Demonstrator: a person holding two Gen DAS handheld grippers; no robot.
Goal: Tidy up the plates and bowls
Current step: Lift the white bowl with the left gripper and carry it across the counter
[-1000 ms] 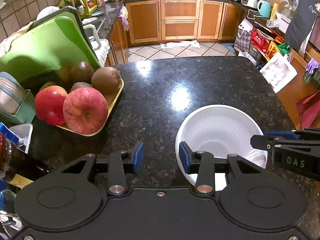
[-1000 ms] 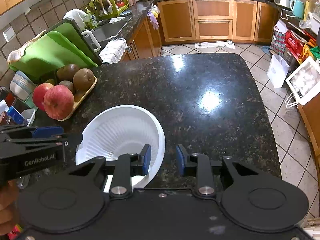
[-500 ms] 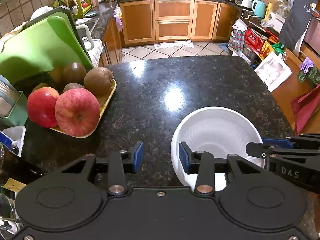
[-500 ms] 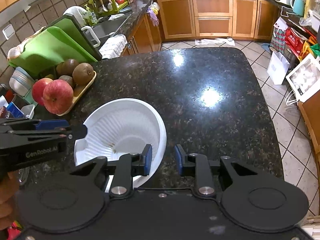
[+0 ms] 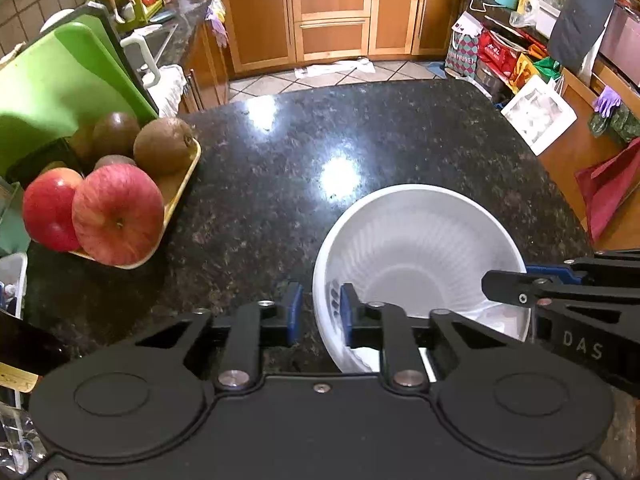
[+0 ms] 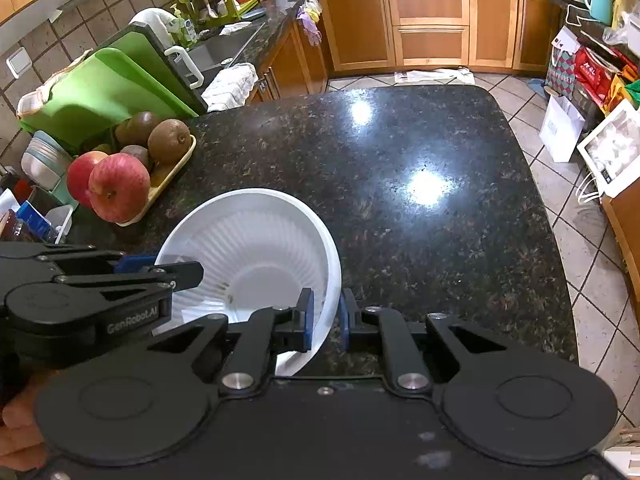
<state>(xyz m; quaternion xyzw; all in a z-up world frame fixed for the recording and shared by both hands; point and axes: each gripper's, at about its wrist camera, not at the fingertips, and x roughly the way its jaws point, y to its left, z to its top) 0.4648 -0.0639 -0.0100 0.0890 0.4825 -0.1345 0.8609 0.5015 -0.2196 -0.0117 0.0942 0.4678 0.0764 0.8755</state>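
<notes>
Narrowed since the earlier frames: both pairs of blue pads, now drawn in around the rim of the white bowl (image 5: 420, 248), whether pressing it or just clear of it not discernible. Left-wrist view, from left to right: green cutting board (image 5: 60, 92) at upper left; below it a yellow tray (image 5: 178, 196) bearing two red apples (image 5: 118, 214) and several kiwis (image 5: 164, 146); dark speckled granite counter (image 5: 360, 128) filling the centre; left gripper (image 5: 318, 312) at lower centre, left pad outside the bowl wall, right pad inside; bowl itself at lower right of centre, resting on or just above the counter, which of the two not discernible; right gripper (image 5: 516, 276) entering from the right edge over the bowl's far rim. Right-wrist view, from left to right: left gripper (image 6: 156, 266) at lower left, reaching over the bowl's left rim; tray of fruit at mid left; bowl (image 6: 256, 248) at lower centre, ribbed inside and tipped slightly; right gripper (image 6: 326, 320) straddling the bowl's right rim, left pad inside, right pad outside; bare counter at right; wooden cabinets (image 6: 428, 24) along the top.
</notes>
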